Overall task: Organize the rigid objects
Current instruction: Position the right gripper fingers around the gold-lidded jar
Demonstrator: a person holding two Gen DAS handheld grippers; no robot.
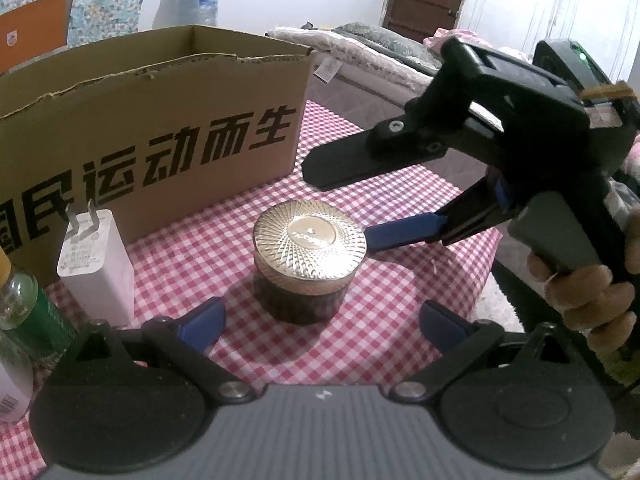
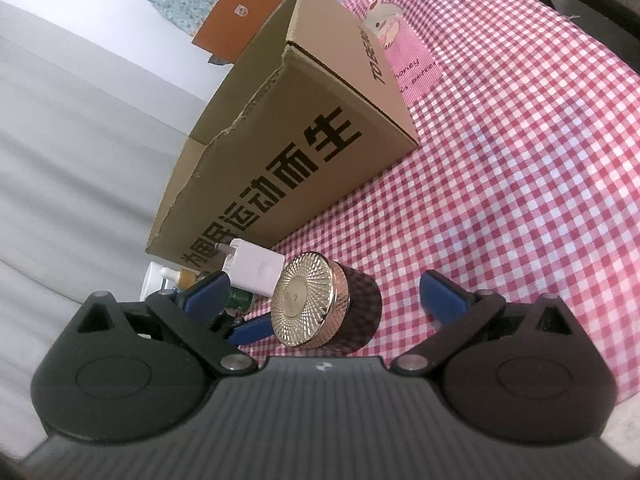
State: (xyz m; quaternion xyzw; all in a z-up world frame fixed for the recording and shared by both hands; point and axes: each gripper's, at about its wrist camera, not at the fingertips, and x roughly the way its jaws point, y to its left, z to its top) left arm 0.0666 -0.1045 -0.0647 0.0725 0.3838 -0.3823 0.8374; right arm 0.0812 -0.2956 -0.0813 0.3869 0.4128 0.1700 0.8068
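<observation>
A round dark jar with a ribbed gold lid (image 1: 310, 236) (image 2: 320, 304) stands on the red-checked tablecloth (image 1: 380, 320). My left gripper (image 1: 322, 322) is open, and the jar sits just ahead of the gap between its blue fingertips. My right gripper (image 1: 342, 204) (image 2: 324, 294) comes in from the right, rolled on its side and open. Its lower blue finger (image 1: 404, 232) reaches the lid's right rim, while its upper finger (image 1: 340, 160) hangs above and behind the jar. A hand (image 1: 592, 292) holds its grip.
An open-topped cardboard box (image 1: 160, 120) (image 2: 304, 128) stands behind the jar. A white plug charger (image 1: 96, 268) (image 2: 256, 272) is upright to the jar's left, with bottles (image 1: 24, 304) beyond it. A pink card (image 2: 404, 60) lies past the box. The table's edge (image 1: 492, 256) drops off at right.
</observation>
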